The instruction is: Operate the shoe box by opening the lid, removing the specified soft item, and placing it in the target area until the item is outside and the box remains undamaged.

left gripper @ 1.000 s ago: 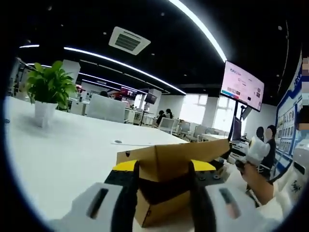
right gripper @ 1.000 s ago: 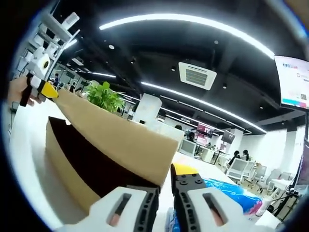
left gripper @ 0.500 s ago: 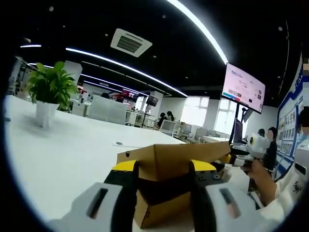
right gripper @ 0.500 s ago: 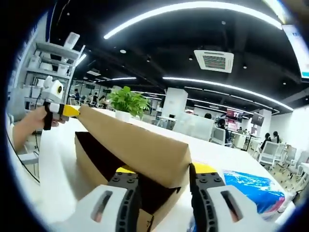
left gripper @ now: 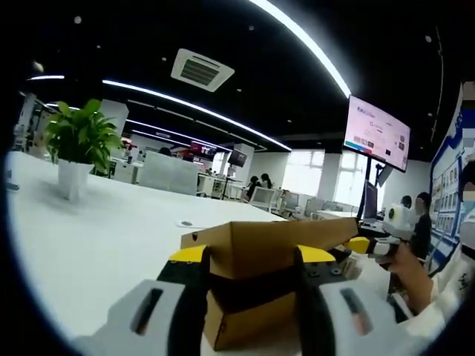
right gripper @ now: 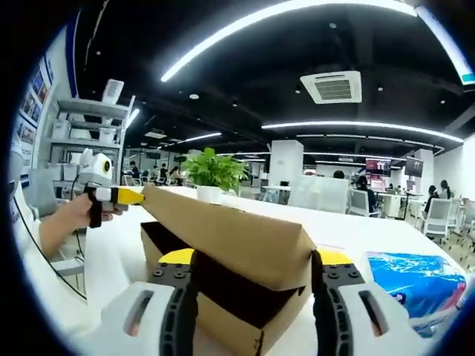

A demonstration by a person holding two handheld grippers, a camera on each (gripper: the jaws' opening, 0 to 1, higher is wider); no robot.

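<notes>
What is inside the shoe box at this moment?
In the right gripper view, the shoe box has its lid tilted partly up, showing only a dark interior. Whatever is inside is hidden by the lid and shadow.

One cardboard shoe box (right gripper: 245, 245), one potted plant (left gripper: 76, 144), one blue packet (right gripper: 415, 274), two hand-held grippers, one wall screen (left gripper: 377, 133).

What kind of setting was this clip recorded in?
Most likely an open-plan office. Rows of desks and chairs with seated people stretch behind the white table, a wall-mounted screen shows slides, and a ceiling air-conditioning unit sits among strip lights. A potted plant decorates the table.
</notes>
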